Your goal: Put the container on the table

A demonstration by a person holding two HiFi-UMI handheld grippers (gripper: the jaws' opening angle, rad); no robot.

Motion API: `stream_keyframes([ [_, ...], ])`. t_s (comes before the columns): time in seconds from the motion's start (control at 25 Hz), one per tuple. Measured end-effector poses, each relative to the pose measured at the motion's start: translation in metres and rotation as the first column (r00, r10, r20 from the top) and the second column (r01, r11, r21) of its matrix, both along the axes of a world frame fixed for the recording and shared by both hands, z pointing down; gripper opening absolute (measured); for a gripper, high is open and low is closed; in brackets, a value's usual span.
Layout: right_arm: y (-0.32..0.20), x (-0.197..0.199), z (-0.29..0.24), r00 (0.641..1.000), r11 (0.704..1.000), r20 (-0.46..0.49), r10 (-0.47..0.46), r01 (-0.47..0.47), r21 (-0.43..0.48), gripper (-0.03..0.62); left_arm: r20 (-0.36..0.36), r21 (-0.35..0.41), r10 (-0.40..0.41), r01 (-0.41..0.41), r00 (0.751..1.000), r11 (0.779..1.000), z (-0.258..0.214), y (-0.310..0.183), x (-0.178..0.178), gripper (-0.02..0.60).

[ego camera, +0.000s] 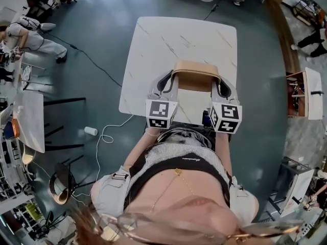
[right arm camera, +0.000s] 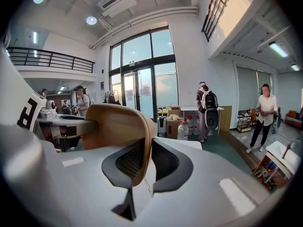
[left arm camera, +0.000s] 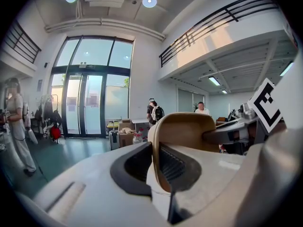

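Over the near half of the tabletop (ego camera: 168,45) we hold the container (ego camera: 196,75) from both sides: the left claw (ego camera: 166,83) is clamped on its left wall and the right claw (ego camera: 225,88) on its right wall. The left gripper view shows that claw (left arm camera: 156,162) closed narrow, with the tan wall of the container (left arm camera: 187,131) pinched between its dark pads. The right gripper view shows the same for the other claw (right arm camera: 144,162) on the opposite wall (right arm camera: 118,126). We cannot tell whether the base already touches the tabletop or hangs just above it. To do this step well, we judge both claws should go down together and level, so the base meets the surface flat and no corner lands first. Neither side should let go until the weight is fully resting. Then both claws should open evenly and draw outward, away from the walls, so the container is not dragged or tipped. The near edge of the tabletop lies just beside our claws, so setting down here looks tight. There is bare room farther ahead and to the left, and a little forward reach before lowering would give a safer margin. The right edge is also fairly close to the right claw, so we would avoid drifting that way.
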State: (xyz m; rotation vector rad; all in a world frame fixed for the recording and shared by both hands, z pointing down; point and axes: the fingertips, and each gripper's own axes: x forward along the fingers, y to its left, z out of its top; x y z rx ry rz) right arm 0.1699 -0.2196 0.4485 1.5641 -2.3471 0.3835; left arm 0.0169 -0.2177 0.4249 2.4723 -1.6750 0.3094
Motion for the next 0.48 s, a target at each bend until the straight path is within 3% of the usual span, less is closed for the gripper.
stream_keyframes([
  [0.48, -0.011, 0.019, 0.005, 0.996, 0.996, 0.009, -0.091, 0.091, -0.004, 0.058, -0.008, -0.015, -0.088, 0.088, 0.996, 0.996, 0.005, 0.001, 0.02, 0.028],
])
